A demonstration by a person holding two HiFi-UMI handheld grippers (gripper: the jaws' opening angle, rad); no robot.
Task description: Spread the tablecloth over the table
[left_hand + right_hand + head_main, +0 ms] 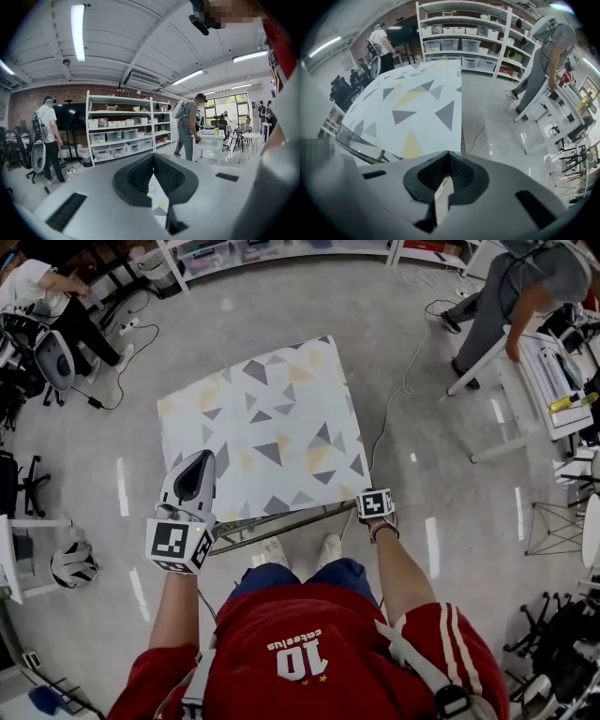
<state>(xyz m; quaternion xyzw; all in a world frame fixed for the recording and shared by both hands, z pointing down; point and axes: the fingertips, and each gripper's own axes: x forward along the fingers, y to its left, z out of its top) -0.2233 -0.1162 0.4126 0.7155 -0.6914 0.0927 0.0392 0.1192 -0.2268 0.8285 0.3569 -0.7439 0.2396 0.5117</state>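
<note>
Tablecloth [272, 427] with grey and yellow triangles covers the table [281, 519]; left gripper [153, 155] and right gripper [449, 152], jaws closed, pinch its near corners. Shirt [309, 652] reads "10".

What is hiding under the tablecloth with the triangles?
A metal table frame peeks out under the near edge of the tablecloth. The cloth covers everything else beneath it, so the tabletop and legs cannot be seen.

Open floor [431, 460] round the table [281, 520], loose cable [384, 432] on its right, person [514, 292] at desk [536, 381] beyond
</note>
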